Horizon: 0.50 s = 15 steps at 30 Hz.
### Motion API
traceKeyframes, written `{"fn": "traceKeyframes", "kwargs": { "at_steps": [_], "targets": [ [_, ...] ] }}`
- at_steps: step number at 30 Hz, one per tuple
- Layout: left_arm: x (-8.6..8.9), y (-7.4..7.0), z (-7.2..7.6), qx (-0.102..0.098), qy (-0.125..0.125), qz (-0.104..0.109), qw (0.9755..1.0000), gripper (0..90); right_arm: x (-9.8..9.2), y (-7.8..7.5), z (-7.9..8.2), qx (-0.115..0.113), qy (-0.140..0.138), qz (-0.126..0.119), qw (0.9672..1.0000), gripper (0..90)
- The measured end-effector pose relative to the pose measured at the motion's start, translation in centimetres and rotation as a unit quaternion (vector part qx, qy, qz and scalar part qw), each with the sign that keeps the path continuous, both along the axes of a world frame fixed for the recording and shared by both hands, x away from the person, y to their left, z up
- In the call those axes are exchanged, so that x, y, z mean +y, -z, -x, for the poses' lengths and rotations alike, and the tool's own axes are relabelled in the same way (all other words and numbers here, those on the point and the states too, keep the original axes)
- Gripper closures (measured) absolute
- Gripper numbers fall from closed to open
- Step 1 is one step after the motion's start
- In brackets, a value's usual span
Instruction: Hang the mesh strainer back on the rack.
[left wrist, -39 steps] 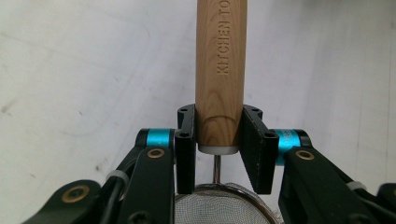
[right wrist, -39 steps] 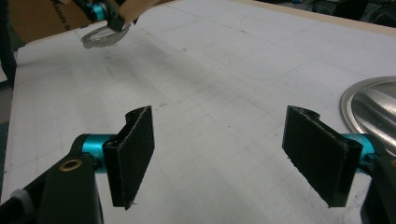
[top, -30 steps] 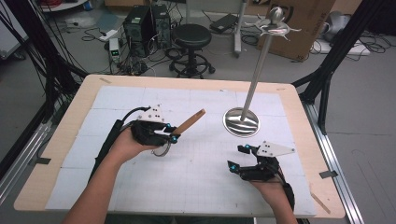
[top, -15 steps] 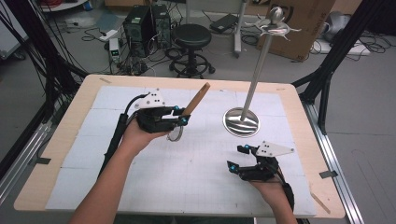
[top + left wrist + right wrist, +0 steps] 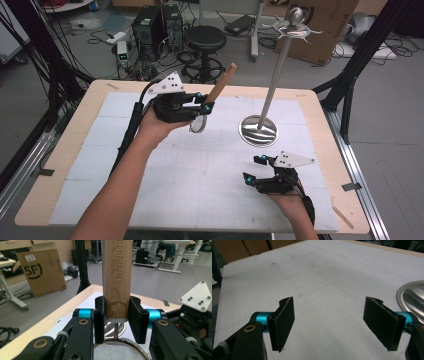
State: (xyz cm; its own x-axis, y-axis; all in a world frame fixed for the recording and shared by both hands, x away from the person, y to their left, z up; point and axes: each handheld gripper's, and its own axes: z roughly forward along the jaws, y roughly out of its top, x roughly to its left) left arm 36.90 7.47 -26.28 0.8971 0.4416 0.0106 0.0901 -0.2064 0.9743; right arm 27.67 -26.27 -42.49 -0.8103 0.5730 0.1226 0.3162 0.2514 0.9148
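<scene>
Right tongs (image 5: 253, 168) low at five o'clock on tabletop (image 5: 320, 107), jaws spread wide, nothing between, hovering just over white mat (image 5: 200, 170). Left tongs (image 5: 206, 104) up at eleven o'clock, clamped tight on wooden handle of strainer (image 5: 220, 83), handle tilting up toward one o'clock, mesh bowl hanging below jaws. Metal stand (image 5: 259, 131) at one o'clock, near strainer, apart.
</scene>
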Motion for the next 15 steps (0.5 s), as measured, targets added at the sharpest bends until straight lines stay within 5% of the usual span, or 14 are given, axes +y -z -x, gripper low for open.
{"fn": "traceKeyframes", "kwargs": {
  "at_steps": [15],
  "targets": [
    [-2.2,-1.7,-2.2,-0.010,0.027,-0.003,0.9996,68.7,0.1,0.0,0.1,0.001,0.001,0.002,1.0000,24.3]
  ]
}}
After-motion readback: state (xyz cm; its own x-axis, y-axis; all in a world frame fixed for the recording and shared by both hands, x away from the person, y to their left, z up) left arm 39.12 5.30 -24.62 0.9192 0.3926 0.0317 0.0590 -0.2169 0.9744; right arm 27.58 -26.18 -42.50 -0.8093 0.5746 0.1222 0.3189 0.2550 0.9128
